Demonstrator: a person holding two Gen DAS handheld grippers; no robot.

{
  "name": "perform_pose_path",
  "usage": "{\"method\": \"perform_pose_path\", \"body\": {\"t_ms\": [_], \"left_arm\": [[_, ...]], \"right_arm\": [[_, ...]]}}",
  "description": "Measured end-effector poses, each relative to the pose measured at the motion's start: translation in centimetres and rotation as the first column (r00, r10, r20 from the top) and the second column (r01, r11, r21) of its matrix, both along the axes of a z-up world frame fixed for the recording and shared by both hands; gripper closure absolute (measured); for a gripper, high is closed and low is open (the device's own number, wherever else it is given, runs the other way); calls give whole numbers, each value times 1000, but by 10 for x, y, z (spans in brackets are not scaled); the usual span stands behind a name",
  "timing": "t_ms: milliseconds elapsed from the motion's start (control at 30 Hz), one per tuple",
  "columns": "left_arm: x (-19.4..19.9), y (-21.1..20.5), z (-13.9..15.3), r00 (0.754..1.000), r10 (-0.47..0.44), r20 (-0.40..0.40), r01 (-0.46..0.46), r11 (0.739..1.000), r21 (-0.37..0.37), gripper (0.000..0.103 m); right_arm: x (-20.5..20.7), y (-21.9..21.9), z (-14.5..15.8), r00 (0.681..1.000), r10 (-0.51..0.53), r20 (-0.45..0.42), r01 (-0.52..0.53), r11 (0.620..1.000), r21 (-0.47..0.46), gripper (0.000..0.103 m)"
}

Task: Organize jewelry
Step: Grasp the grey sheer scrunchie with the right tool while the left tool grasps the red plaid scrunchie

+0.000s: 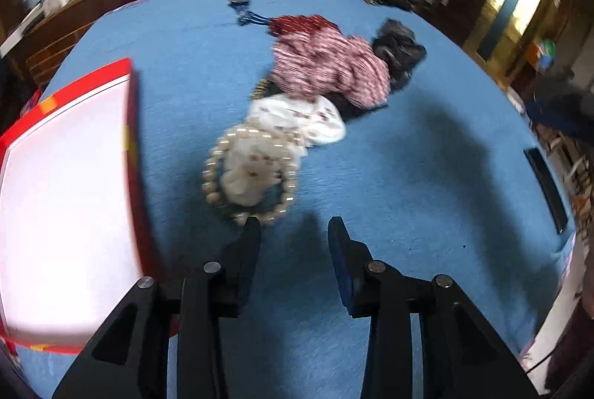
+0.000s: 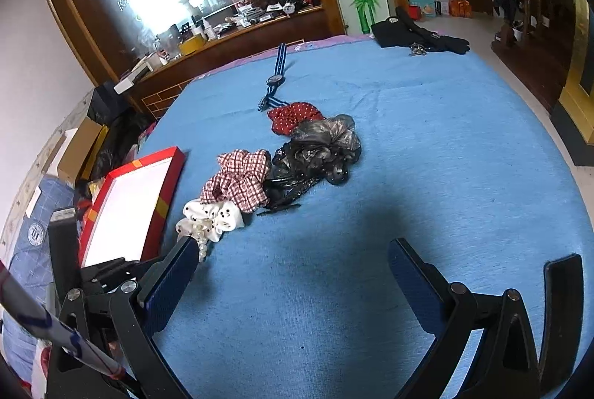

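A pearl bracelet (image 1: 248, 176) lies around a white dotted scrunchie (image 1: 293, 124) on the blue cloth; both also show in the right wrist view, the bracelet (image 2: 201, 243) and the scrunchie (image 2: 213, 217). Beyond them lie a red-checked scrunchie (image 1: 330, 68), a black scrunchie (image 1: 399, 51), a red dotted scrunchie (image 2: 293, 114) and a blue striped watch (image 2: 275, 79). A red box with a white inside (image 1: 55, 213) stands at the left. My left gripper (image 1: 293, 224) is open and empty, just short of the bracelet. My right gripper (image 2: 293, 250) is open wide and empty.
A black cloth and keys (image 2: 419, 35) lie at the far edge of the blue-covered table (image 2: 445, 139). A black flat bar (image 1: 547, 187) lies at the right edge. Boxes and bags (image 2: 85, 153) stand beyond the table's left side.
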State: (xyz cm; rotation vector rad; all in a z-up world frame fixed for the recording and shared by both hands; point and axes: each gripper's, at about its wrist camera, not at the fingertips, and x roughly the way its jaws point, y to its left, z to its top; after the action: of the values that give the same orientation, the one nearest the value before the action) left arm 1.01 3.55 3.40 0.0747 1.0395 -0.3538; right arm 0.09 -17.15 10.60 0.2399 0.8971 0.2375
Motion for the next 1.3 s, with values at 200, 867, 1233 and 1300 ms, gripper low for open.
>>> {"method": "perform_pose_path", "body": {"t_ms": [200, 867, 1233, 1300], "left_arm": [[20, -12, -16, 999, 39, 33, -42, 996, 78, 80], [-12, 22, 55, 993, 51, 110, -39, 993, -107, 103], [-13, 54, 54, 992, 95, 82, -82, 985, -152, 103], [-12, 55, 52, 993, 98, 71, -85, 983, -160, 103]], "right_arm": [[6, 6, 0, 1000, 10, -2, -10, 1000, -7, 0], [130, -17, -43, 980, -93, -175, 111, 989, 93, 4], [97, -31, -28, 994, -82, -75, 91, 988, 126, 82], [83, -32, -16, 996, -83, -25, 85, 989, 117, 82]]}}
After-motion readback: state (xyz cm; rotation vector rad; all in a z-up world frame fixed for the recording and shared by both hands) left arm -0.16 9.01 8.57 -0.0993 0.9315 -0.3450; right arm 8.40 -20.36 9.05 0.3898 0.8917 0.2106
